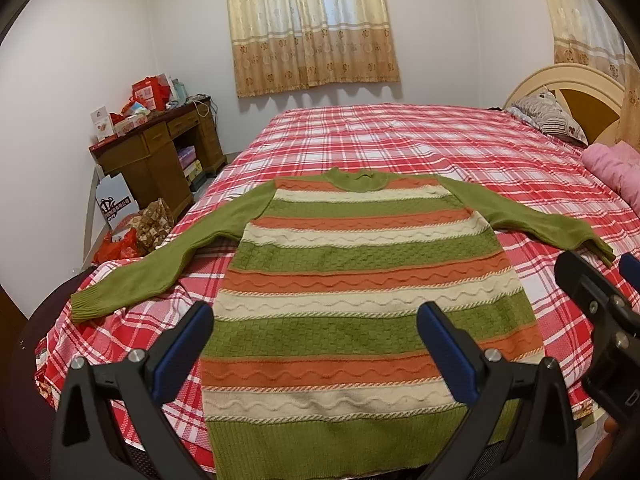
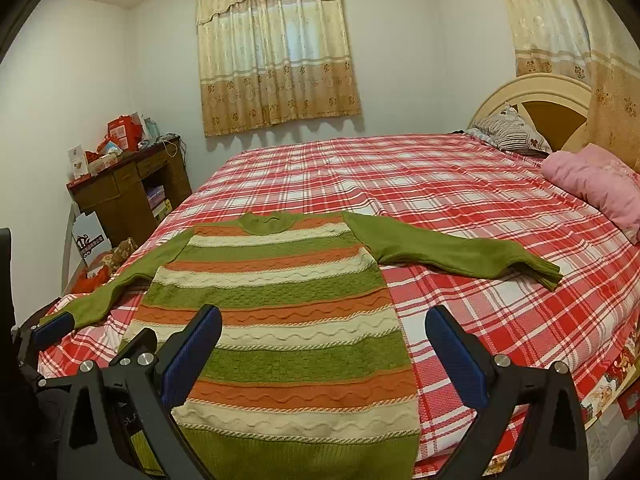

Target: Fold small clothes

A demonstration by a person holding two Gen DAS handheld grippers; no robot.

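Plaid-covered bed (image 1: 400,136) carried a striped knit sweater (image 1: 360,280) spread flat near its foot edge, sleeves out.

Left wrist view: the left gripper (image 1: 316,344) hung over the hem, jaws apart and empty; the knit looked soft and floppy, best pinched at a cuff or shoulder. Right wrist view: the right gripper (image 2: 324,348) was likewise spread wide, with ample bare bedspread beyond the right sleeve (image 2: 460,252).

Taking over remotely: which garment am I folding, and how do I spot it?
Find the bed with the red plaid sheet. On its near end lies the sweater, flat, sleeves spread, collar pointing away. Its green, orange and cream knit bands set it apart from the plain pink bedding near the headboard.
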